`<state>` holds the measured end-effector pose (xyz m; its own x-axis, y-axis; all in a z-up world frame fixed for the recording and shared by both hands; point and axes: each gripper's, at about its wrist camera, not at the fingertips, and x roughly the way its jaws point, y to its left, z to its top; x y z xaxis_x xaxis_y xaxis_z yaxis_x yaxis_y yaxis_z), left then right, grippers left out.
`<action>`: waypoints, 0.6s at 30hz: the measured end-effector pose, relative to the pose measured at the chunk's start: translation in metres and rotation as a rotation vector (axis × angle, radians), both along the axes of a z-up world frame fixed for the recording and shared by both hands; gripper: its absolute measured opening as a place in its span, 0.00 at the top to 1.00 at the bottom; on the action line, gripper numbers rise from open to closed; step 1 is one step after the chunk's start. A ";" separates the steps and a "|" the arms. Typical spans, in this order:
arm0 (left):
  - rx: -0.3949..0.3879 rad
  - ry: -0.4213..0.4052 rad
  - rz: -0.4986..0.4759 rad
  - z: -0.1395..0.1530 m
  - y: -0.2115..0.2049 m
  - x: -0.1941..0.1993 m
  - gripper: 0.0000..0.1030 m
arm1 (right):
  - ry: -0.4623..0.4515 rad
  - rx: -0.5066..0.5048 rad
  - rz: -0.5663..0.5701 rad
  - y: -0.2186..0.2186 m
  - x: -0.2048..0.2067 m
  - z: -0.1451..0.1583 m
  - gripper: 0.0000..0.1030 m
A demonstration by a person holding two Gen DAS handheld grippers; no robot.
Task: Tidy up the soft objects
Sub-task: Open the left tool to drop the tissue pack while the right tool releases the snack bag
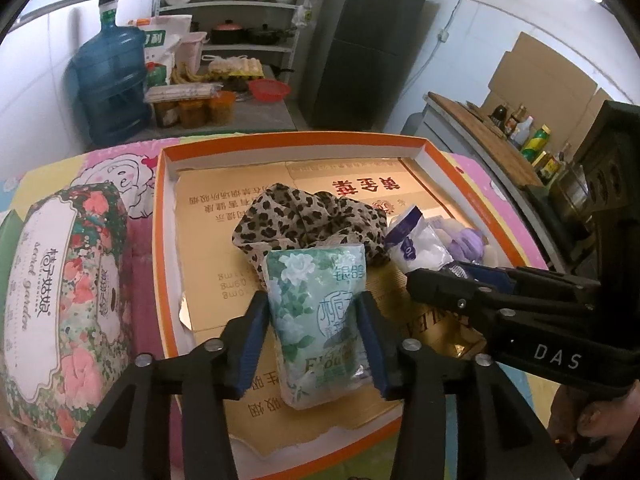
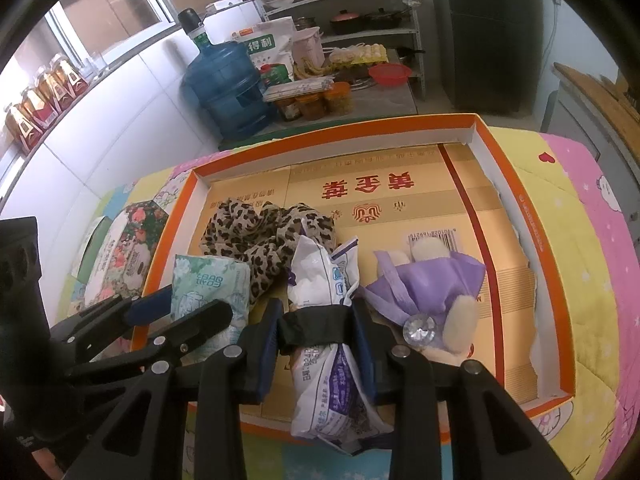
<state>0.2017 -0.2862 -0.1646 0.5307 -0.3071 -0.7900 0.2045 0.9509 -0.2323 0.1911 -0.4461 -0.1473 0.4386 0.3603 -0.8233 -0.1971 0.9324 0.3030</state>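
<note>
A green floral tissue pack [image 1: 316, 320] lies on the cardboard lining of an orange-rimmed tray [image 1: 280, 146]. My left gripper [image 1: 314, 308] straddles the pack, its blue pads [image 1: 252, 340] close beside it without squeezing, so it is open. My right gripper [image 2: 316, 312] is shut on a white and purple plastic bag [image 2: 320, 272] bound with a black band, held just above the tray's near edge. Behind both lies a crumpled leopard-print cloth [image 2: 256, 236]. A purple cloth bundle [image 2: 432, 284] with pale puffs rests to the right of the bag.
A floral tissue box [image 1: 64, 288] stands on the cartoon-print table cover, left of the tray. The tray's far half shows only cardboard. Beyond the table are a blue water jug [image 1: 108, 80], jars, shelves and a dark fridge [image 1: 368, 40]. A counter with bottles [image 1: 532, 140] runs along the right.
</note>
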 end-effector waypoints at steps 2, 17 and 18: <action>0.002 0.001 -0.001 -0.001 0.000 0.001 0.48 | 0.000 -0.002 0.001 0.001 0.001 0.001 0.66; -0.009 -0.032 0.016 0.010 0.009 -0.004 0.38 | -0.025 -0.002 -0.018 -0.005 -0.007 0.010 0.52; -0.011 -0.036 0.016 0.012 0.010 -0.005 0.38 | -0.023 0.003 -0.022 -0.006 -0.008 0.011 0.52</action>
<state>0.1970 -0.2764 -0.1528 0.5636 -0.3073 -0.7668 0.1981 0.9514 -0.2357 0.1836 -0.4522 -0.1360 0.4654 0.3524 -0.8119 -0.1834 0.9358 0.3011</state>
